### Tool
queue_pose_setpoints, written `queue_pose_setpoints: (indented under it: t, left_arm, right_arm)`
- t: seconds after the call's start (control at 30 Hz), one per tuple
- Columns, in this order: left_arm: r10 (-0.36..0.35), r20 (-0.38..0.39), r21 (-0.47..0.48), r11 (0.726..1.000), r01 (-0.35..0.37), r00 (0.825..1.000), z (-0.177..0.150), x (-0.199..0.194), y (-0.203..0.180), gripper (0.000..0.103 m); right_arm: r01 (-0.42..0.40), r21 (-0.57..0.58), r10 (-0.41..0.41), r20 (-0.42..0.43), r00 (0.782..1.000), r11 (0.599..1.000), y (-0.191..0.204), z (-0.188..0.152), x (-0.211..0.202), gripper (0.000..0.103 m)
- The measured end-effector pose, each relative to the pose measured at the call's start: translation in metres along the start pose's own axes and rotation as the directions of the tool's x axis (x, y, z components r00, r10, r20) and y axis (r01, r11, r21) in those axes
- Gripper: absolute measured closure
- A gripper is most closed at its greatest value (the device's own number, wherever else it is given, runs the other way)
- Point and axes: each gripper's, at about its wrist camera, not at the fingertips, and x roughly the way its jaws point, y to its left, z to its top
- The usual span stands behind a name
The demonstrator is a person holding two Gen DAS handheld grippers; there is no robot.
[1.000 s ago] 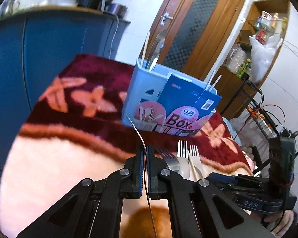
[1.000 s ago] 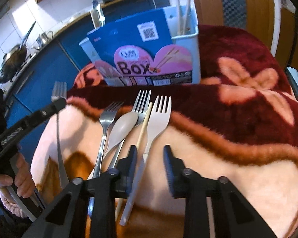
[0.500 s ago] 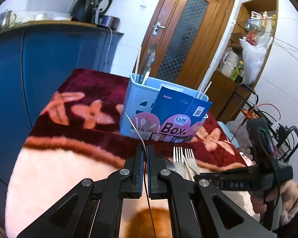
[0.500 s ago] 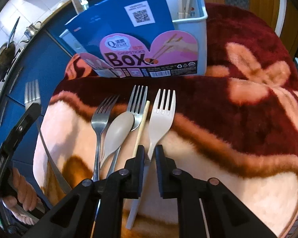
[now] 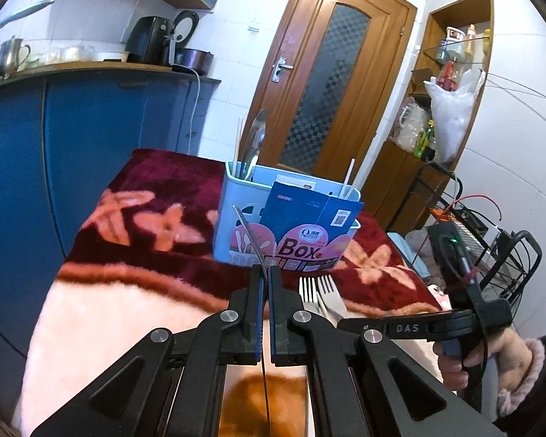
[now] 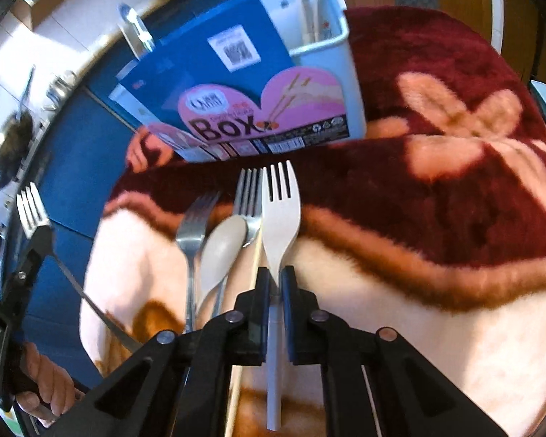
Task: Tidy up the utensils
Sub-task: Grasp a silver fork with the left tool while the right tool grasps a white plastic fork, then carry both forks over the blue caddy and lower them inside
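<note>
Left wrist view: the left gripper (image 5: pixel 265 280) is clenched on a metal fork (image 5: pixel 249 235), seen edge-on as a thin curved strip rising from between the pads toward 12 o'clock. Behind it, at 12 o'clock on the red and pink floral blanket (image 5: pixel 134 218), stands the pale blue utensil caddy (image 5: pixel 233 218) with a blue and pink "Box" card (image 5: pixel 305 229) across its front. A metal spoon (image 5: pixel 256 138) and a white stick stand in its left compartment; two white chopsticks (image 5: pixel 349 178) lean in its right one. Just right of the fingers, at 2 o'clock, the tines of two forks lie on the blanket. At 4 o'clock a hand (image 5: pixel 491 357) grips the handle of the other gripper, whose black arm reaches in toward the forks.

Right wrist view: the right gripper (image 6: pixel 276 284) has just been closing, and its pads now press on the neck of a white plastic fork (image 6: pixel 280 215), whose tines point to 12 o'clock toward the caddy (image 6: pixel 345 69); its handle runs back under the jaws. Touching its left edge lies a pale chopstick (image 6: pixel 255 266), then a metal fork (image 6: pixel 249 200) with a beige spoon (image 6: pixel 224 247) over it, and another metal fork (image 6: pixel 193 229) at 10 o'clock. At 9 o'clock the left gripper (image 6: pixel 36 233) holds its fork (image 6: pixel 29 207) tines-up off the blanket.
</note>
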Motion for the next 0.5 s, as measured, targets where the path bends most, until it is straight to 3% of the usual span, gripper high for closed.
queue_pose_setpoints:
  t: [0.13,0.23,0.5]
  left_arm:
    - [0.011,0.027,0.016,1.0,-0.012,1.0,0.003,-0.011,-0.003,0.101]
    - [0.023,0.06,0.014,1.0,-0.023,0.998,0.008,-0.019,-0.005,0.101]
    - [0.057,0.133,0.008,0.998,-0.059,0.989,0.026,-0.029,-0.009,0.101]
  right_arm:
    - [-0.048,-0.005,0.048,0.119,0.992,0.999,0.003,-0.016,-0.022,0.095]
    - [-0.042,-0.042,0.05,0.229,0.972,0.998,0.011,-0.029,-0.042,0.095]
    - [0.052,-0.094,0.0,0.479,0.878,0.994,0.027,-0.052,-0.083,0.095]
